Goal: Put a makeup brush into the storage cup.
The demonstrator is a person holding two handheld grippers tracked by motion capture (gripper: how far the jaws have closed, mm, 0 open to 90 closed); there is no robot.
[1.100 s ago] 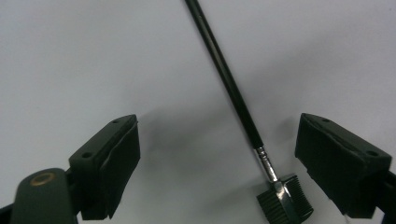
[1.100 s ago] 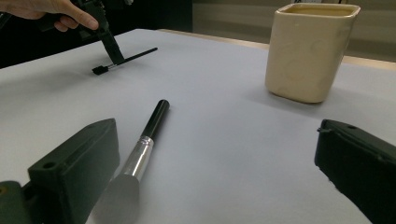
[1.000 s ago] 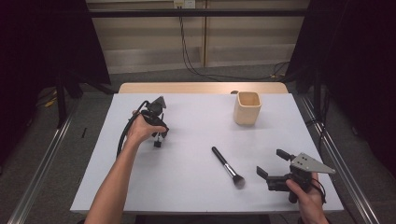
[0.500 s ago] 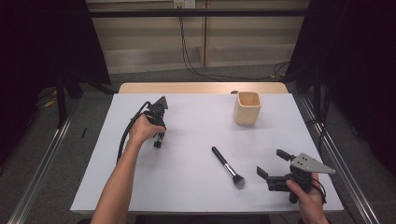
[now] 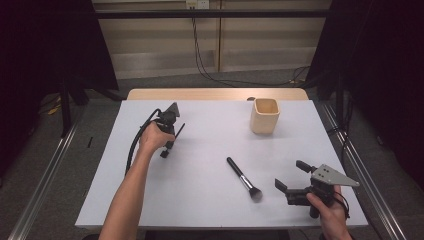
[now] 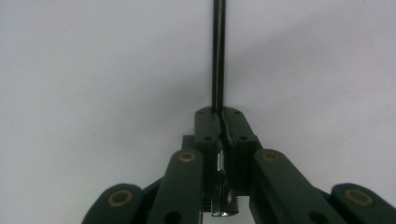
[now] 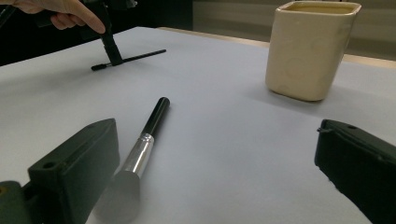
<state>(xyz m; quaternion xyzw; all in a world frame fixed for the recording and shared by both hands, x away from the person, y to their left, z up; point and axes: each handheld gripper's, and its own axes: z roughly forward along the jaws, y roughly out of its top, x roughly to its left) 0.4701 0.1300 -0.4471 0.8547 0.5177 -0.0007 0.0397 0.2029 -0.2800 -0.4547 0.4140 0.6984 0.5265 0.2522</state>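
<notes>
A thin black stick (image 5: 179,129) lies on the white table (image 5: 200,210) at the left. My left gripper (image 5: 165,150) points down at it, and its jaws have just been closing on it. In the left gripper view the left gripper (image 6: 219,116) is shut on the stick (image 6: 218,56), which runs straight ahead. My right gripper (image 5: 294,175) rests at the front right, open with nothing between its fingers. A makeup brush (image 5: 242,177) with a black handle and silver ferrule lies just left of it. In the right gripper view the brush (image 7: 144,144) lies by the left jaw of the right gripper (image 7: 215,149).
A cream square cup (image 5: 264,116) stands upright at the back right, also seen as the cup (image 7: 310,49) ahead of the right gripper. A black cable (image 5: 137,142) trails from the left gripper along the forearm. Bare table lies between the brush and the stick.
The left gripper's jaws have closed on the thin black stick. Both hands have kept their places, and the brush and the cup have not moved.
</notes>
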